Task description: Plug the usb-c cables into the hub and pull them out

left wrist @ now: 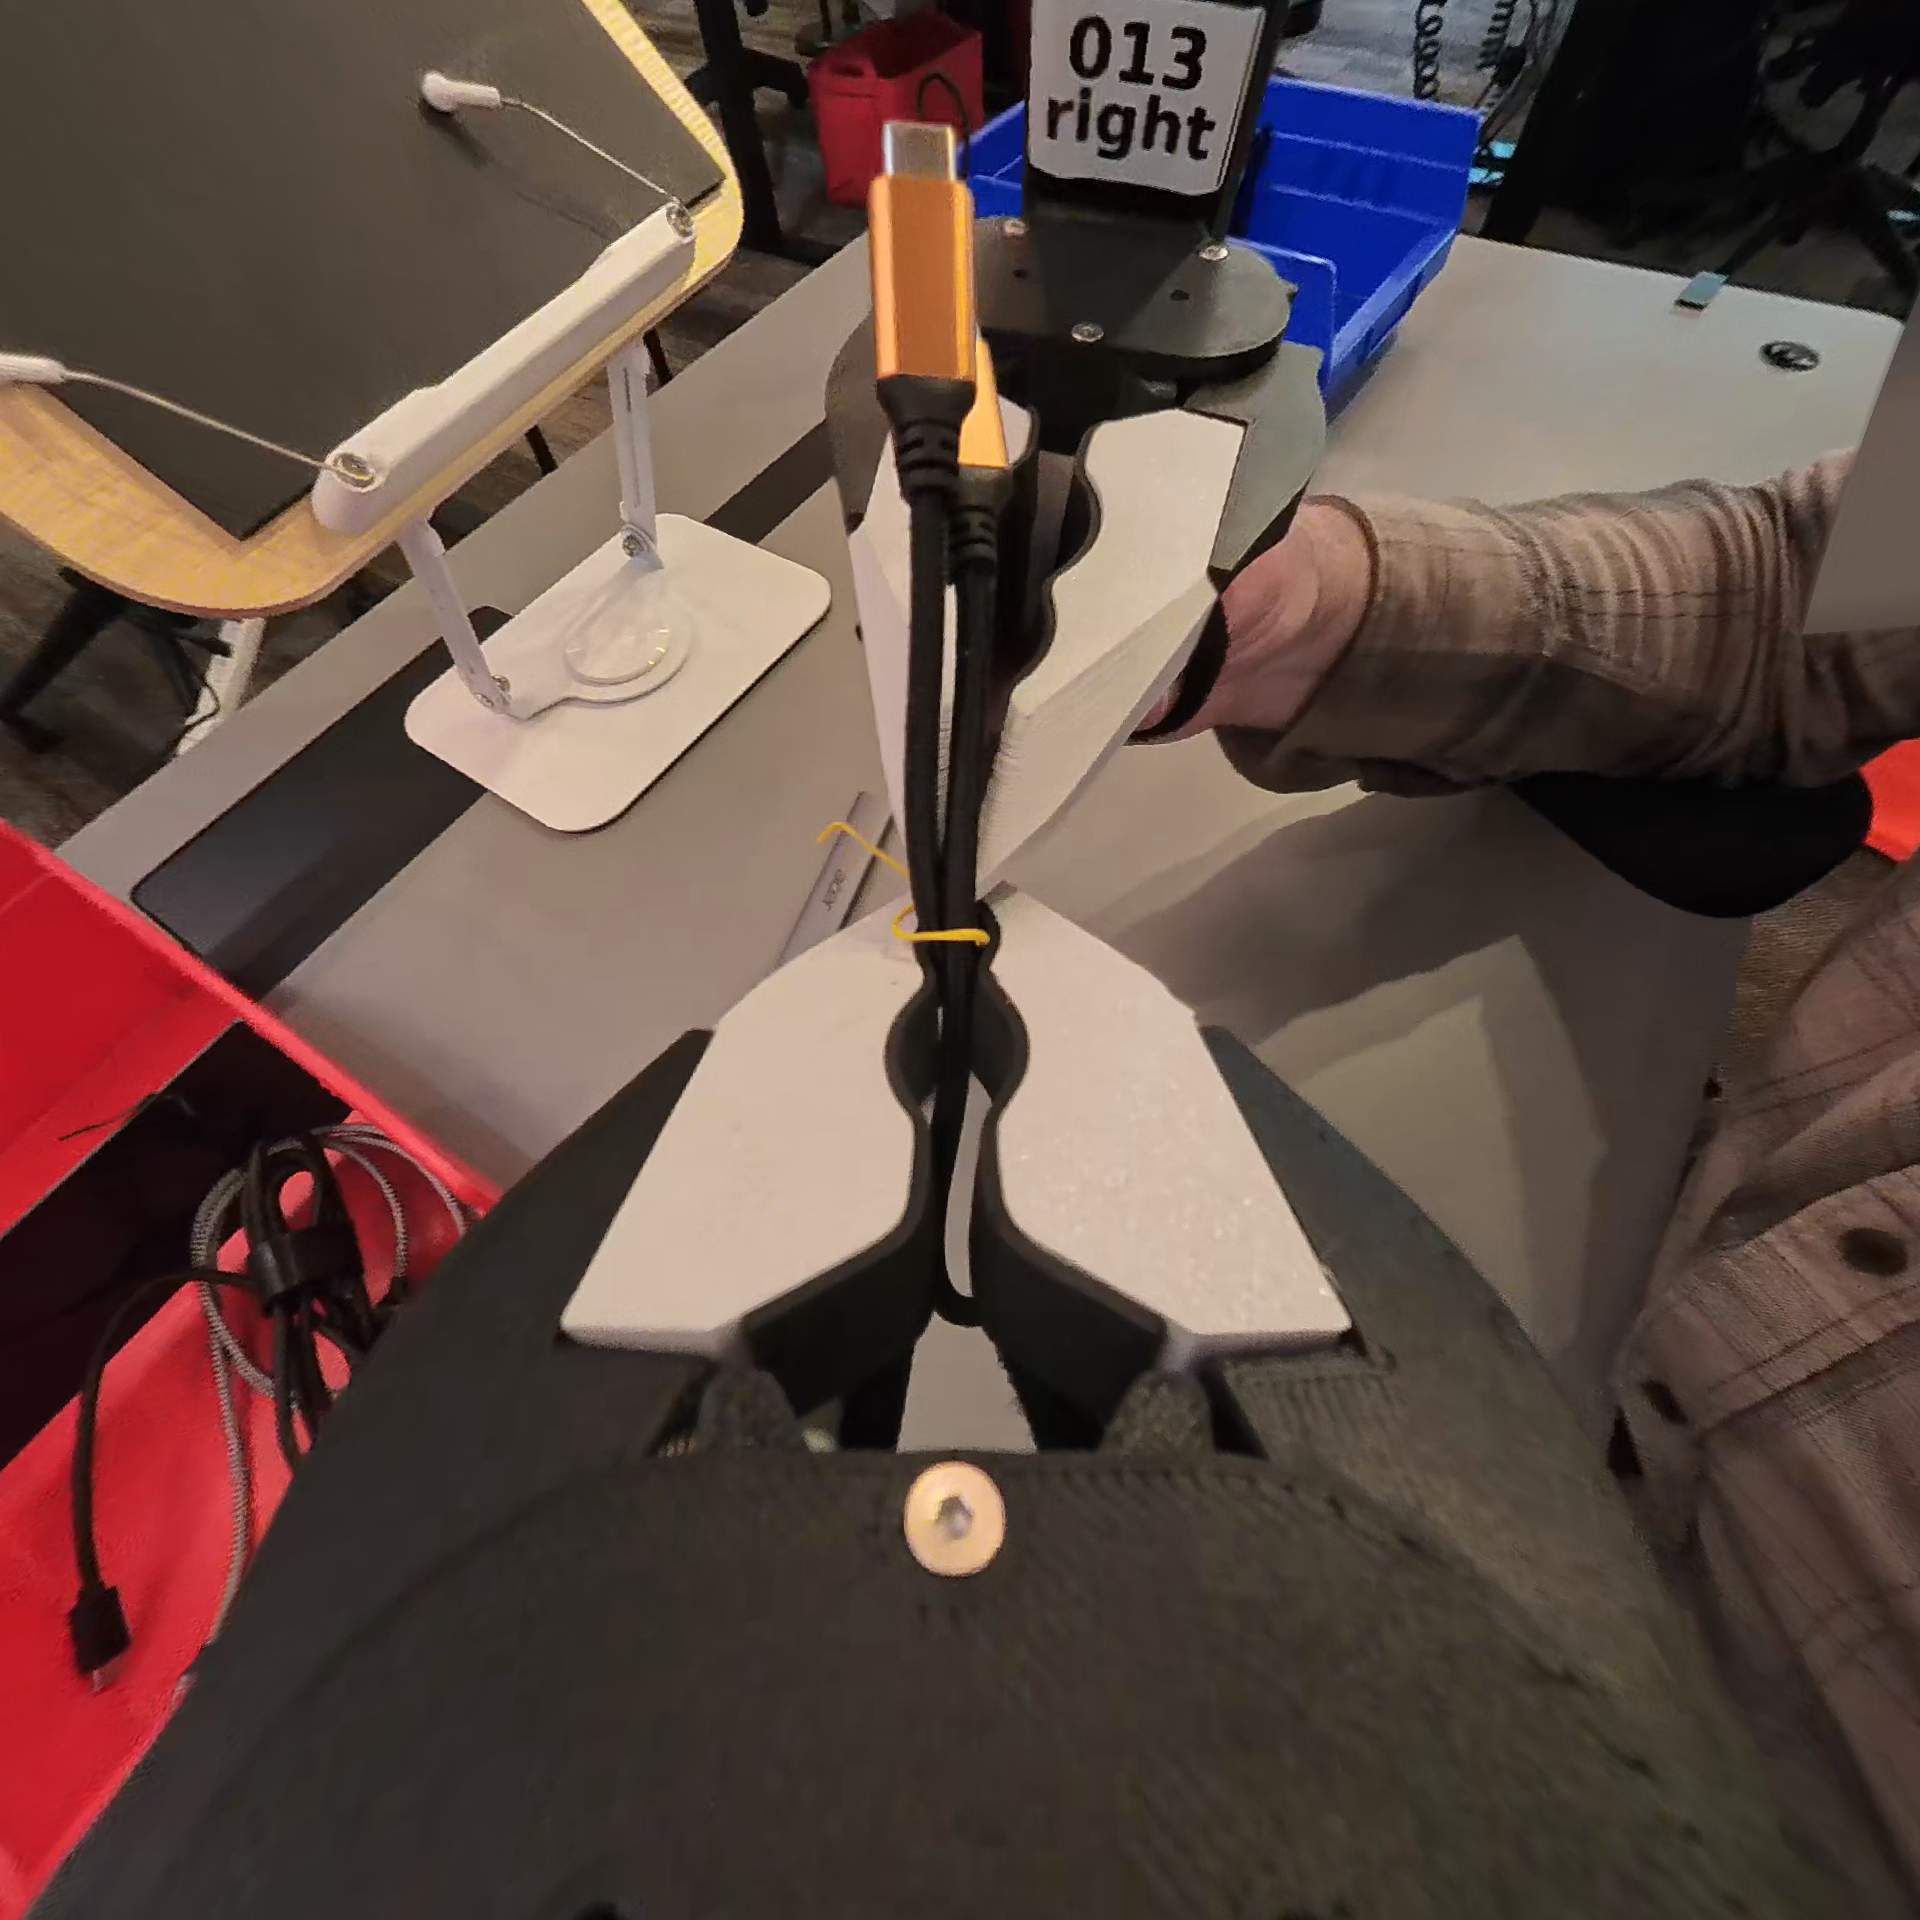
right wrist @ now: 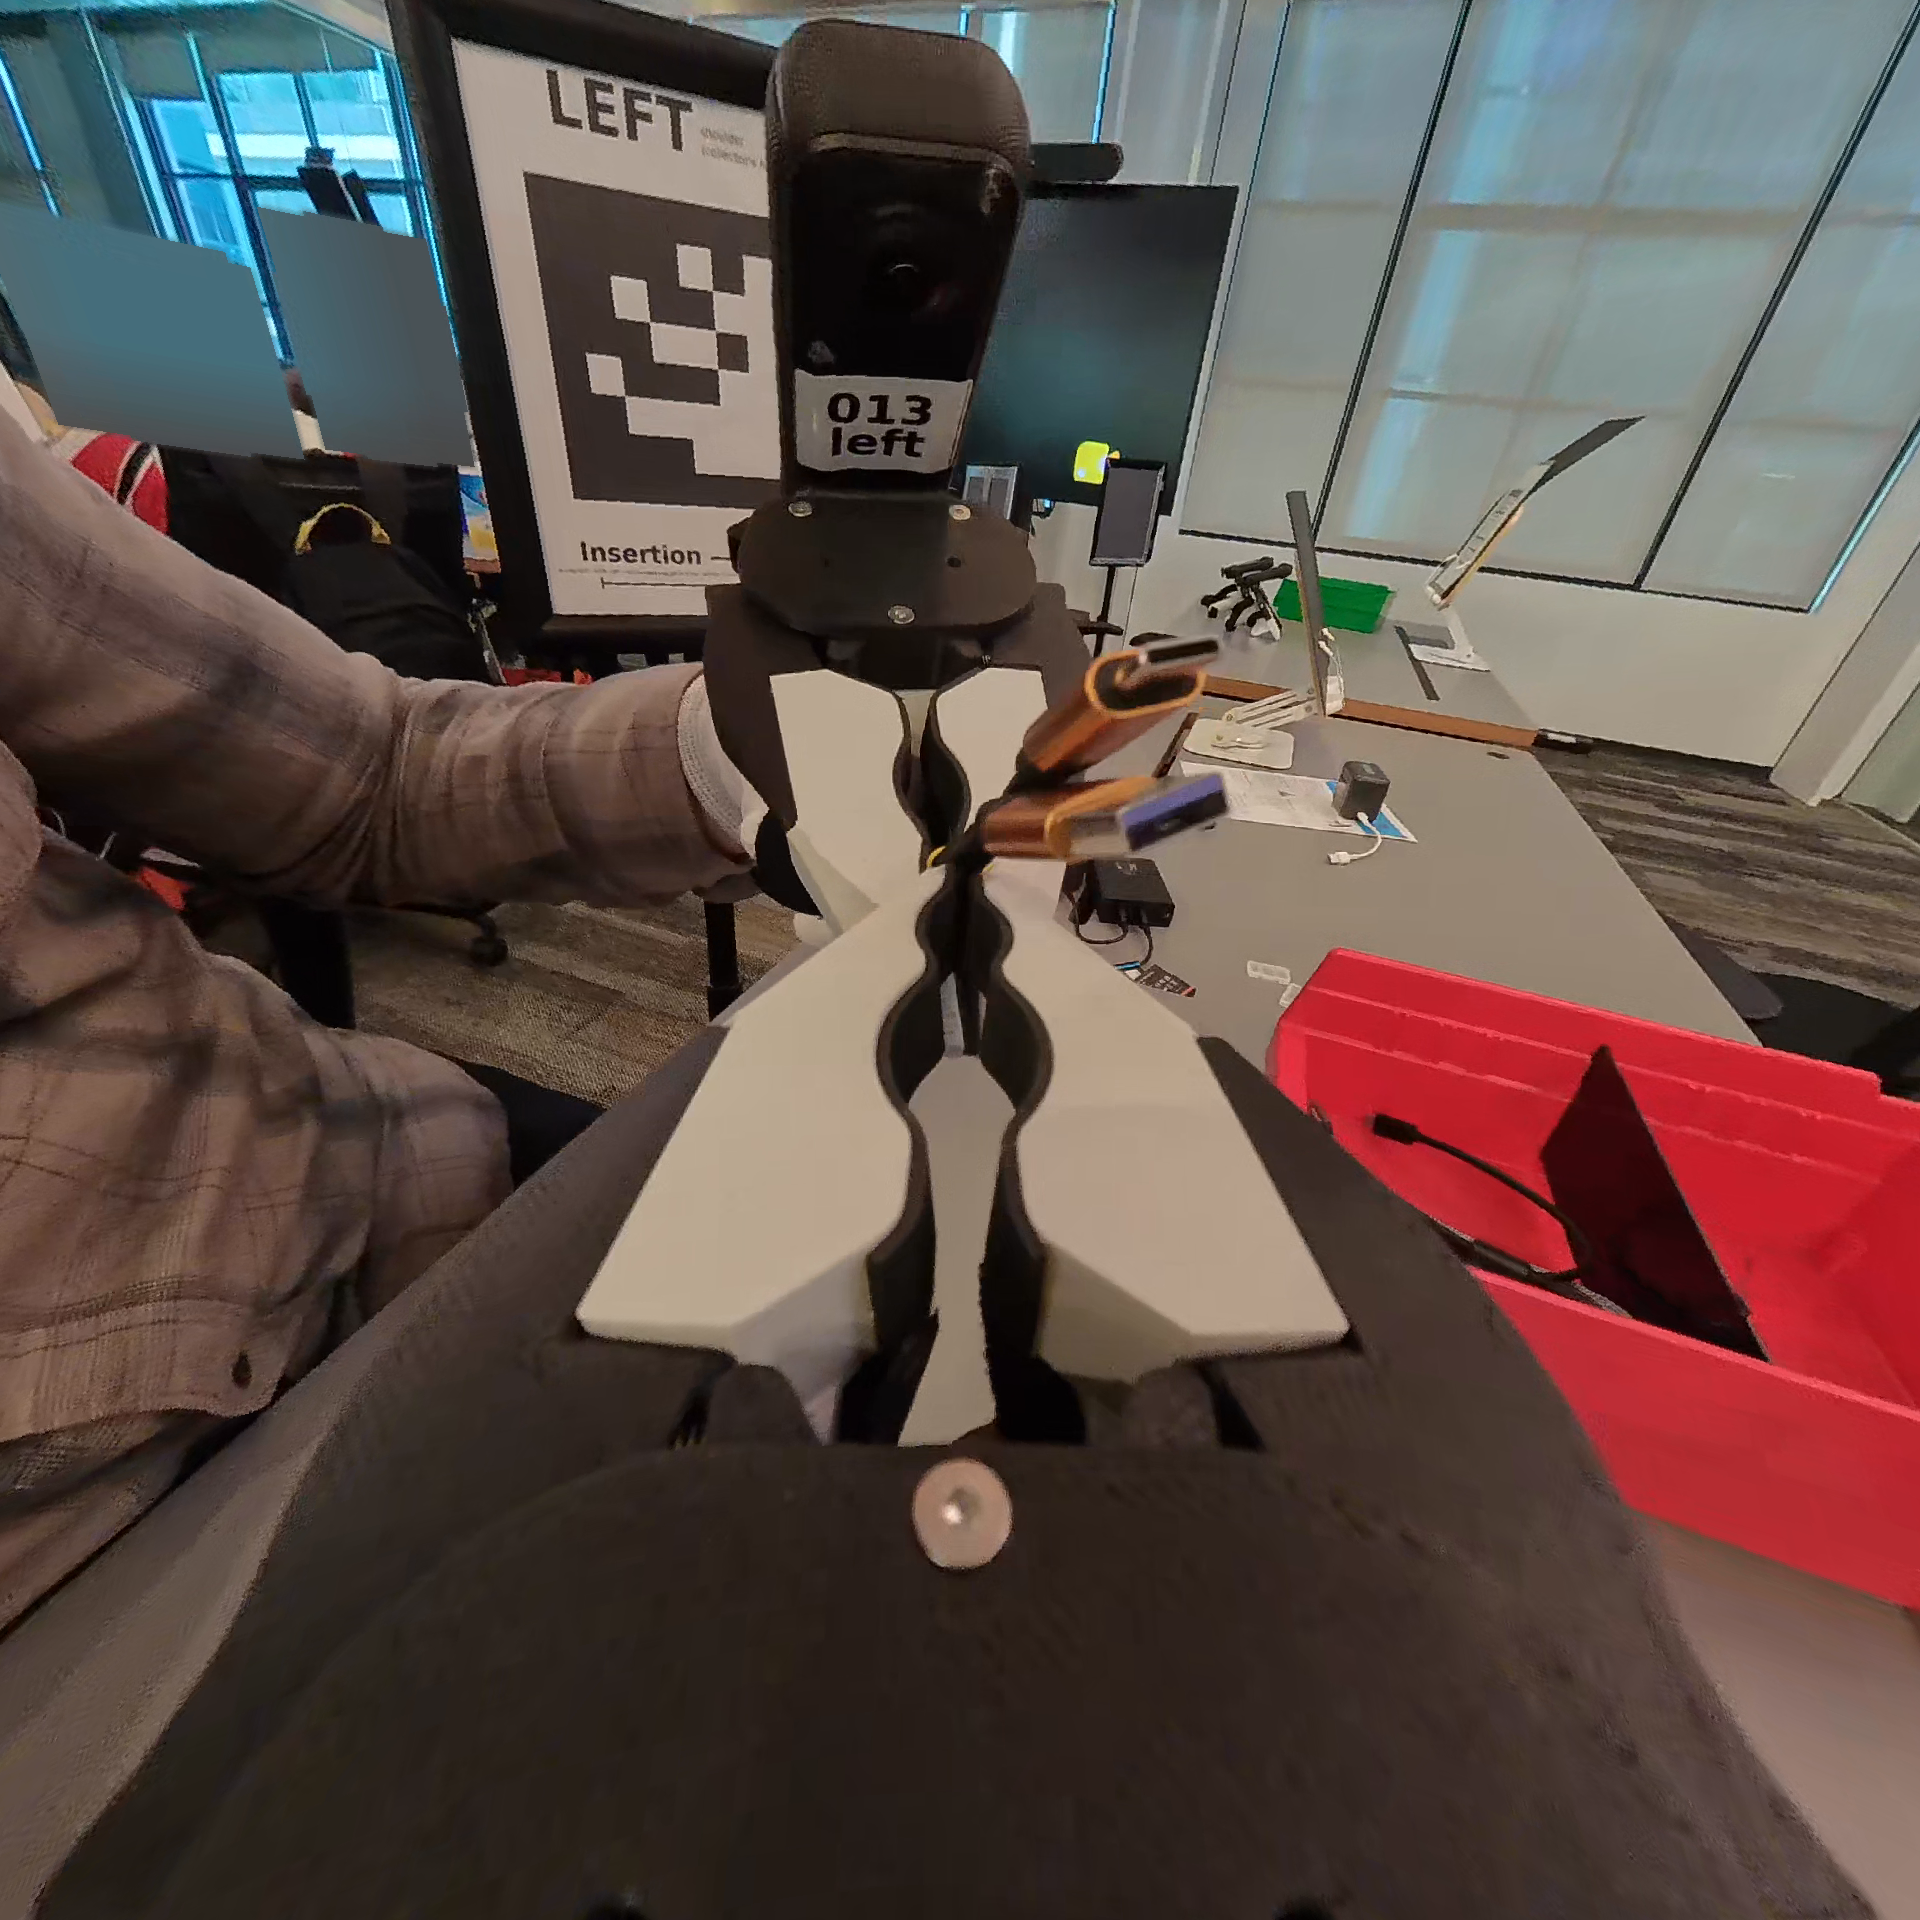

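Note:
A black cable bundle (left wrist: pixel 932 665) is tied with a yellow twist tie (left wrist: pixel 940 933). It ends in an orange USB-C plug (left wrist: pixel 923 281), with a second orange plug (left wrist: pixel 982 416) behind it. My left gripper (left wrist: pixel 956 940) is shut on the bundle just below the tie. My right gripper (right wrist: pixel 951 894) faces it tip to tip and is shut on the same bundle, with black cable (right wrist: pixel 968 997) between its fingers. In the right wrist view the USB-C plug (right wrist: pixel 1138 691) and a blue-tongued plug (right wrist: pixel 1127 819) stick out to the right. A slim silver bar (left wrist: pixel 844 862), possibly the hub, lies on the table, partly hidden.
A red bin (left wrist: pixel 94 1018) holding spare cables (left wrist: pixel 281 1247) sits at my left; it also shows in the right wrist view (right wrist: pixel 1558 1049). A white stand (left wrist: pixel 613 675) carries a dark slab. A blue bin (left wrist: pixel 1382 197) is behind the right gripper. A person's sleeves flank both views. Less than 4 cm separates the two grippers' tips. It is some 25 centimetres from my left tips to the slim silver bar (left wrist: pixel 844 862).

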`<state>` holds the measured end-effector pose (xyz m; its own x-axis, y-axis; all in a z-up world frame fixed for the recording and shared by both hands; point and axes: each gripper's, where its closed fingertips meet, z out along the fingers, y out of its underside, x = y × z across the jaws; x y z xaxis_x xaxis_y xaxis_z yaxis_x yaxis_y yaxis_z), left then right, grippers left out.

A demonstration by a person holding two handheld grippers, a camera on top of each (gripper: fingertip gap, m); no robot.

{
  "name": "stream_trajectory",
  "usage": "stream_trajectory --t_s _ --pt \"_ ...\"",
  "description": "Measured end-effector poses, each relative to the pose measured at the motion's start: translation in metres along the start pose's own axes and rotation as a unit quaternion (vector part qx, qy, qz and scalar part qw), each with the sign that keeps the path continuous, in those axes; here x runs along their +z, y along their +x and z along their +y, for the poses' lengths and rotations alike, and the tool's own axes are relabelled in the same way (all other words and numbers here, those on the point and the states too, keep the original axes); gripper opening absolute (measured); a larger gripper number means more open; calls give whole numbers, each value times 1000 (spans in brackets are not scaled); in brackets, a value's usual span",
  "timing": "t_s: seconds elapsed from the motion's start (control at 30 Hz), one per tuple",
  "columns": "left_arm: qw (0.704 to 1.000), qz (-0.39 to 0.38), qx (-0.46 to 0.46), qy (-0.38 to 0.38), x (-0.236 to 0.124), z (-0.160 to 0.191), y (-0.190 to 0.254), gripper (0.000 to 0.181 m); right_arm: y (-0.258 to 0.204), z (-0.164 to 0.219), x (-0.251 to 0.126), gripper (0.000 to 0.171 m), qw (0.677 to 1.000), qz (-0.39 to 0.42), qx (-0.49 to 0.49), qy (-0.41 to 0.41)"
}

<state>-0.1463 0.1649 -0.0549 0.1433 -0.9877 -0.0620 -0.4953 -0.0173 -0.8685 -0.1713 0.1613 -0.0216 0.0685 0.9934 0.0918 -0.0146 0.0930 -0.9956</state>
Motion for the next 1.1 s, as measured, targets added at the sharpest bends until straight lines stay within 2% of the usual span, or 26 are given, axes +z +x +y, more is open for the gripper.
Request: stream_trajectory --t_s 0.23,0.37,0.43,0.47,0.63,0.9,1.1 --pt "1000 13 -16 21 -8 -7 1 0 8 -3 -13 0 1000 10 -8 -7" --pt "999 30 -8 14 -8 -6 5 0 1 -9 -14 0 1000 -20 2 2" --pt "998 63 -13 20 -7 -8 14 0 -2 -6 -13 3 1000 -22 -18 -4" --pt "996 81 -23 29 -8 -11 17 0 -2 -5 -12 12 999 -18 -36 -7" --pt "982 169 -69 45 -8 -12 30 0 -10 -6 -11 3 996 -23 -81 -15" --pt "974 210 -72 45 -8 -12 41 0 -24 -5 -10 1 995 -91 -28 17" --pt "976 204 -73 26 -8 -2 40 0 -25 3 -5 0 996 -93 -12 10"
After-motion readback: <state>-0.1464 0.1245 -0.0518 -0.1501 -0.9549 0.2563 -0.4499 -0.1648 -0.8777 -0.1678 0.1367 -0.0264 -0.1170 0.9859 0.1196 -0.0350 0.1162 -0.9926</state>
